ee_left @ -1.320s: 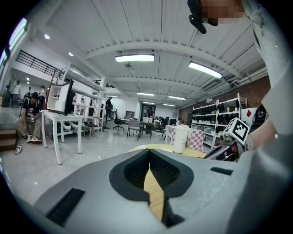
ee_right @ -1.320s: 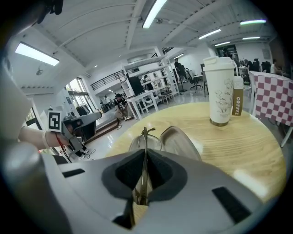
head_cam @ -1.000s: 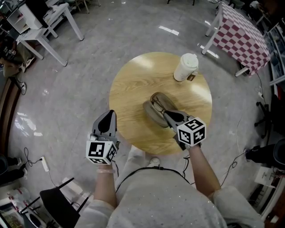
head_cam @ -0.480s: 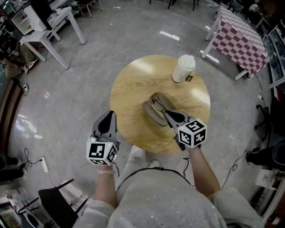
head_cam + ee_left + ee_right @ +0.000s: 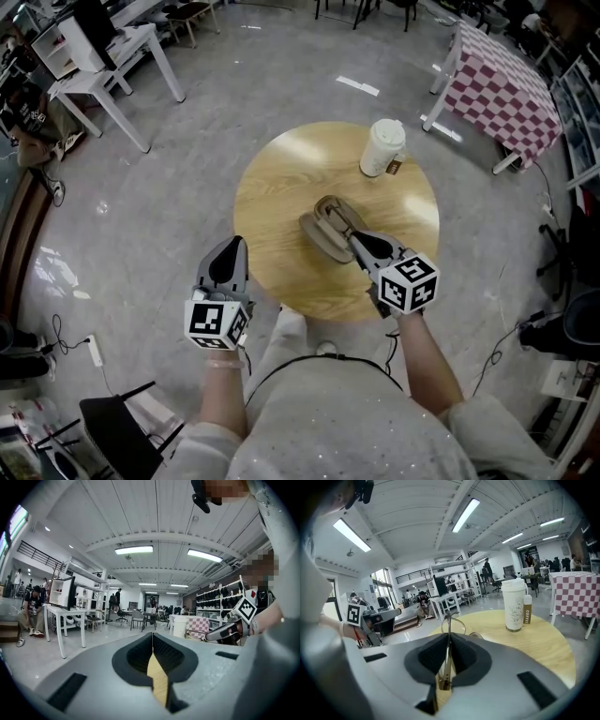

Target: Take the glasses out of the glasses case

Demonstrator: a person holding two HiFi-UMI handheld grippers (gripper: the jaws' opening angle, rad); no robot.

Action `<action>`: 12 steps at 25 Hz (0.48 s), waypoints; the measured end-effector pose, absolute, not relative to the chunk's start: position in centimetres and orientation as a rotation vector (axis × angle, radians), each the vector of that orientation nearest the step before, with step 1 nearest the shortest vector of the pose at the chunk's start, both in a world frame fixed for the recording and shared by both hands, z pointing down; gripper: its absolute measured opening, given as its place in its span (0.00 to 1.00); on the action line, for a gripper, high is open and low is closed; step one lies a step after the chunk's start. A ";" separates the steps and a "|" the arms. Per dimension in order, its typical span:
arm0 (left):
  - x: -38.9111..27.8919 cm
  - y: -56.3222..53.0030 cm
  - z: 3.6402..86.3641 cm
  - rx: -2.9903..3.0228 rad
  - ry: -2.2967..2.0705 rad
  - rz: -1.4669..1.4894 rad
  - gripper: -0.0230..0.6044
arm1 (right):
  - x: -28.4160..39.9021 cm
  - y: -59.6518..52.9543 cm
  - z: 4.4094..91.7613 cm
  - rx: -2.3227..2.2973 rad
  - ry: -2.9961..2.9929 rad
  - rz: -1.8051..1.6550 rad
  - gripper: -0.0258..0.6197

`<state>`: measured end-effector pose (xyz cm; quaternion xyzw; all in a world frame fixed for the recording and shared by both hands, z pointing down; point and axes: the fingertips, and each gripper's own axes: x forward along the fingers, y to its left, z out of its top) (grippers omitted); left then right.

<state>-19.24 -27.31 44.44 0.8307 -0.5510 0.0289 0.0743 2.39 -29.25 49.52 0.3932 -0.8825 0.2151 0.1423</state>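
Note:
An open grey-brown glasses case [image 5: 323, 234] lies in the middle of the round wooden table [image 5: 281, 187]. My right gripper [image 5: 355, 238] is at the case's near right end, shut on the thin metal frame of the glasses [image 5: 451, 624]. One round lens rim sticks up past the jaws, above the table. In the right gripper view the frame runs straight between the closed pads of the right gripper [image 5: 447, 639]. My left gripper [image 5: 230, 246] hangs off the table's left edge, shut and holding nothing. Only a strip of tabletop shows between the tips of the left gripper [image 5: 152, 639].
A white lidded paper cup [image 5: 382, 147] stands at the table's far right, with a small brown coffee packet [image 5: 526, 610] beside it. A checkered-cloth table [image 5: 506, 80] stands to the far right and white desks [image 5: 103, 66] to the far left. The floor is grey.
The right gripper has lifted a little with the glasses still clamped in it. The left gripper has drifted slightly and stays shut.

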 end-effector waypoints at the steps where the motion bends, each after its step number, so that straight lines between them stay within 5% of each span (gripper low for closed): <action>1: -19.2 -27.2 44.3 2.496 -1.656 0.084 0.04 | 2.4 -29.2 49.3 1.139 -2.551 0.615 0.07; 12: -19.0 -25.7 42.8 2.517 -1.676 0.057 0.04 | 3.2 -28.1 47.2 1.185 -2.598 0.555 0.07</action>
